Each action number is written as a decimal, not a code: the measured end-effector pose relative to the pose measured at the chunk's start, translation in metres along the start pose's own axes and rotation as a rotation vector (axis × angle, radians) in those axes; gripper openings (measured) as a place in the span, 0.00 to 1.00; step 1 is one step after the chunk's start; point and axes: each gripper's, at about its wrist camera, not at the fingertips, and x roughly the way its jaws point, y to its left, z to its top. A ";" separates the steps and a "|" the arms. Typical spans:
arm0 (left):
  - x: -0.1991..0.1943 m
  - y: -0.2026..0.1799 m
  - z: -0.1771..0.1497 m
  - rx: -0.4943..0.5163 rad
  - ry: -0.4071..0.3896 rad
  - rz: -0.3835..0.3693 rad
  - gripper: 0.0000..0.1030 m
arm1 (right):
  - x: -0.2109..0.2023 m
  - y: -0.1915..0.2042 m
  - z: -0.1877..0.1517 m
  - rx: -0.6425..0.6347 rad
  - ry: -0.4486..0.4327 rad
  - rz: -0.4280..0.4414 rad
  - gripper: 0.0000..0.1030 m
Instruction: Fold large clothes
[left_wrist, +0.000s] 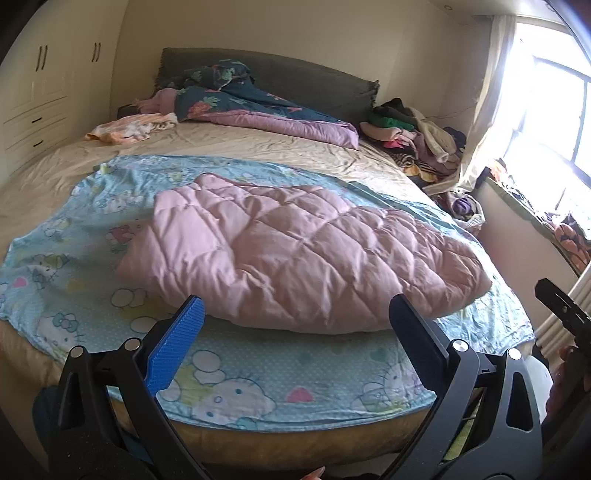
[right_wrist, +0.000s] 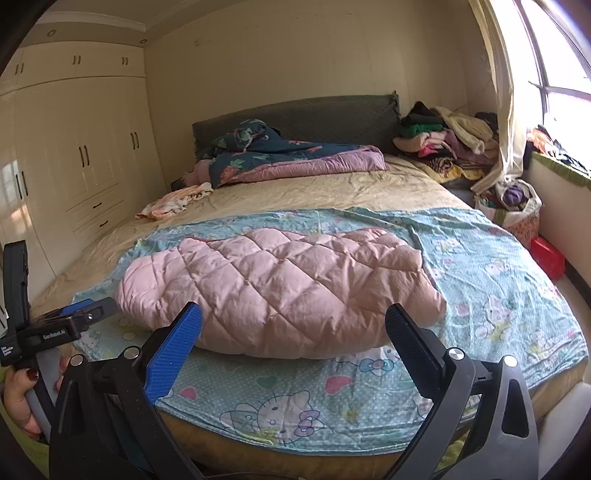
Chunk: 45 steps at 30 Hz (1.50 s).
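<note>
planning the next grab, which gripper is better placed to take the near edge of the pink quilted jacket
Roughly even; slight edge to the left gripper. Both are open and empty, short of the pink quilted jacket on the blue cartoon-print sheet. The jacket's near edge appears slightly closer to its fingers than to the right gripper.

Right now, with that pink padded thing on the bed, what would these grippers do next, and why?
Probably reach forward to the near edge of the pink quilted garment. Both the left gripper and right gripper are open, empty, and short of it.

Cream wardrobe (right_wrist: 74, 155), bright window (right_wrist: 561, 74), bed (right_wrist: 295, 192).
</note>
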 end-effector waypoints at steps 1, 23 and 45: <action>-0.001 -0.003 -0.001 0.005 0.002 -0.003 0.91 | 0.000 0.003 0.000 -0.007 0.000 0.003 0.96; 0.013 -0.032 -0.036 0.074 0.035 0.003 0.91 | 0.024 0.020 -0.056 -0.019 0.105 -0.025 0.96; 0.015 -0.031 -0.037 0.090 0.044 0.033 0.91 | 0.029 0.018 -0.057 -0.012 0.129 -0.020 0.96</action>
